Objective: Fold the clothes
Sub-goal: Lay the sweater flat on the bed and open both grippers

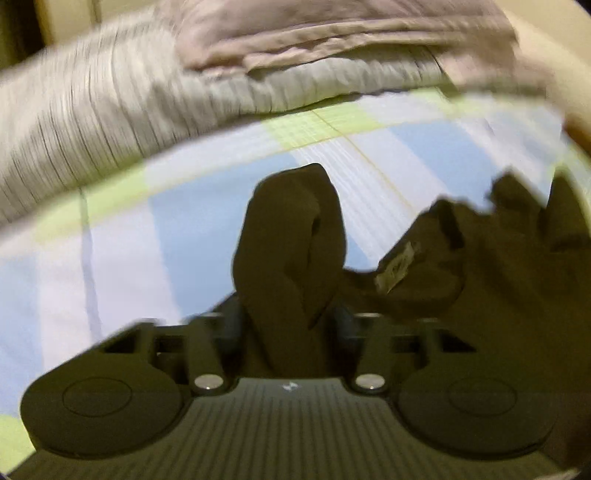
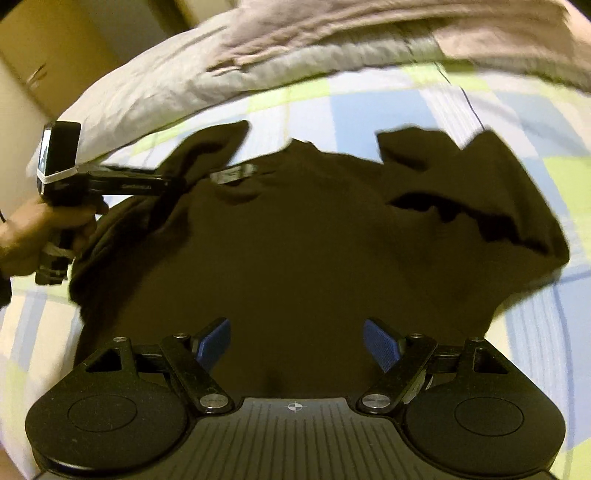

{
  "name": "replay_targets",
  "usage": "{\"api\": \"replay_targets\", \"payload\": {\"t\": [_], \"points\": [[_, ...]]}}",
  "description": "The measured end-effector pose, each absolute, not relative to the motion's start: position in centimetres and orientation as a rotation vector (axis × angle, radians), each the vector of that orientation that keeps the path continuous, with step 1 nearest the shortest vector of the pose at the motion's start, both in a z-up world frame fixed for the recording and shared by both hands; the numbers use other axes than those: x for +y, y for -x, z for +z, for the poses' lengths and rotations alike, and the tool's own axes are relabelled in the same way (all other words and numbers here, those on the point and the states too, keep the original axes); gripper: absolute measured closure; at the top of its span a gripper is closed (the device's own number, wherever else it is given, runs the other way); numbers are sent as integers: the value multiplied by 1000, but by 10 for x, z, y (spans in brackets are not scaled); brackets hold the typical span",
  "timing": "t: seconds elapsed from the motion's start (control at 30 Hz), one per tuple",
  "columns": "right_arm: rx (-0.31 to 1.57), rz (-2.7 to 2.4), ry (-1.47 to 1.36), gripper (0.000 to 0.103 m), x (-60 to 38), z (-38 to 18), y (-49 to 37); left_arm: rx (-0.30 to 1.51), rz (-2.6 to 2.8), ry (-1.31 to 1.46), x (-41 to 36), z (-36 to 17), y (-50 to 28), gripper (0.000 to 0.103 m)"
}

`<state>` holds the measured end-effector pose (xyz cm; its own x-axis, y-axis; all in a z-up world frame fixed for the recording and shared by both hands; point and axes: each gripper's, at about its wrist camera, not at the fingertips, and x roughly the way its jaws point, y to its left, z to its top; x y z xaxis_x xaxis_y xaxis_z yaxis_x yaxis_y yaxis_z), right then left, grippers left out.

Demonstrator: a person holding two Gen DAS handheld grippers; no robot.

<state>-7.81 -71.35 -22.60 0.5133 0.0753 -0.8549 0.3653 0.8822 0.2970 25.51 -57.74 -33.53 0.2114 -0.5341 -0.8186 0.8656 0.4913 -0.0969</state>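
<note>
Garment: a dark brown shirt (image 2: 295,229) lies spread on the bed, neck end toward the grey quilt, rumpled along its right shoulder.
Bed: checked sheet (image 2: 373,107) in blue, white and green under the shirt.
Quilt: a grey quilt (image 1: 92,122) beyond the shirt, with a pinkish blanket (image 1: 332,33) on top of it.
Left claw (image 1: 291,317): clamped on a twisted fold of the shirt that rises between its fingers; in the right wrist view it sits at the shirt's left shoulder, held by a hand (image 2: 33,232).
Right claw (image 2: 295,343): fingers wide apart over the shirt's near part, blue pads (image 2: 380,347) bare, nothing gripped.
</note>
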Motion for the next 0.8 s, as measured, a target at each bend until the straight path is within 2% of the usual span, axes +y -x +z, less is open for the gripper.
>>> {"api": "replay_targets", "payload": {"t": [0.03, 0.13, 0.23, 0.33, 0.4, 0.47, 0.53, 0.6, 0.8], "points": [[1029, -193, -499, 21, -715, -232, 74, 952, -1018, -371, -574, -336, -263, 96], [1035, -210, -534, 21, -717, -248, 59, 871, -983, -253, -540, -309, -281, 97], [1057, -185, -531, 21, -712, -255, 40, 764, -883, -190, -482, -262, -305, 97], [1063, -142, -497, 21, -702, -253, 22, 649, -707, -168, -387, -209, -327, 97], [1067, -113, -486, 21, -693, -249, 14, 594, -574, -146, -324, -180, -340, 95], [1079, -85, -479, 21, -683, -249, 7, 598, -390, -126, -257, -167, -352, 88], [1093, -62, -464, 21, -671, -250, 1, 676, -219, -124, -205, -174, -354, 83], [1107, -50, -447, 21, -661, -253, -5, 754, -119, -132, -173, -189, -346, 82], [1118, -63, -412, 21, -649, -252, -6, 916, -109, -154, -169, -240, -298, 81]]}}
